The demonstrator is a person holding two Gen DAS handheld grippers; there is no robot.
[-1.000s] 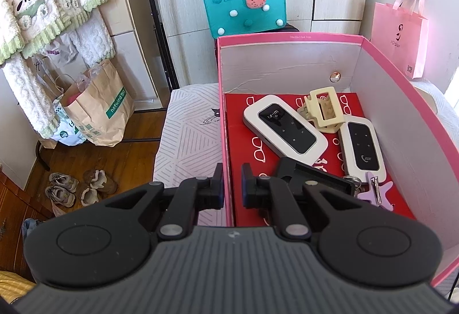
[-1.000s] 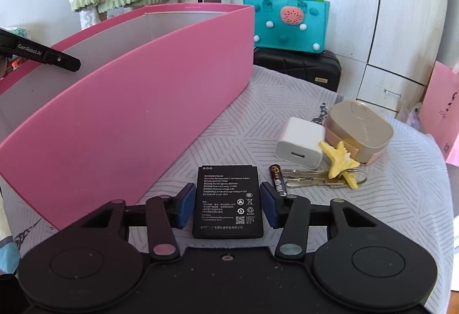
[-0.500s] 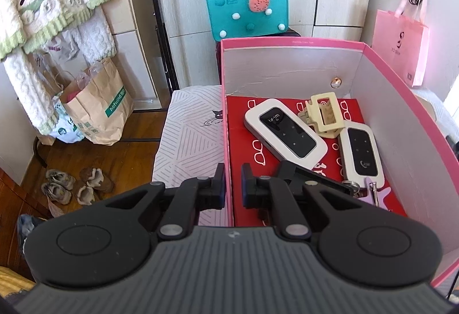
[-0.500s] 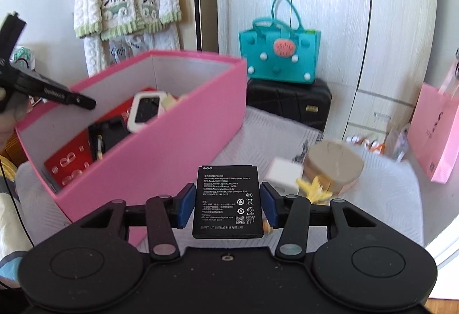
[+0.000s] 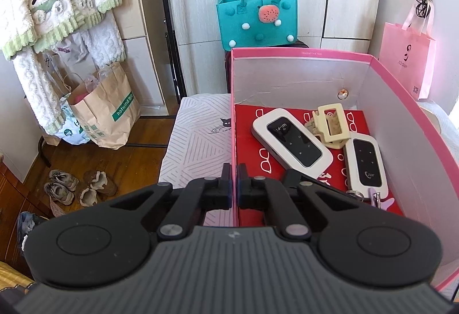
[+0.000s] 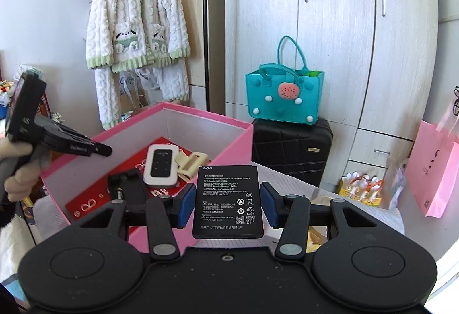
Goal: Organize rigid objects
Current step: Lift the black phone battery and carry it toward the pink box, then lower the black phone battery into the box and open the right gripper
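Observation:
A pink box [image 5: 301, 53] stands on a patterned cloth. My left gripper [image 5: 234, 170] is shut on the box's near left wall, one finger inside and one outside. In the box lie a white Wi-Fi router [image 5: 291, 143], a beige hair claw [image 5: 330, 124], a second white device [image 5: 367, 167], a black item [image 5: 292, 179] and keys [image 5: 378, 199]. My right gripper [image 6: 228, 193] is shut on a black battery [image 6: 228, 199], held label up in the air, to the right of the box [image 6: 229, 141] and above its rim. The left gripper [image 6: 94, 149] shows there in a gloved hand [image 6: 17, 167].
A teal felt bag [image 6: 284, 96] sits on a black suitcase [image 6: 292, 150] behind the box. A pink paper bag [image 6: 436, 170] hangs at the right. A white cardigan [image 6: 134, 24] hangs by the wardrobe. On the floor to the left are a brown paper bag [image 5: 106, 110] and shoes [image 5: 80, 187].
My right gripper has risen with the battery from table level to above the box rim, so the box's inside now shows. The left gripper's jaws have closed tighter on the box wall.

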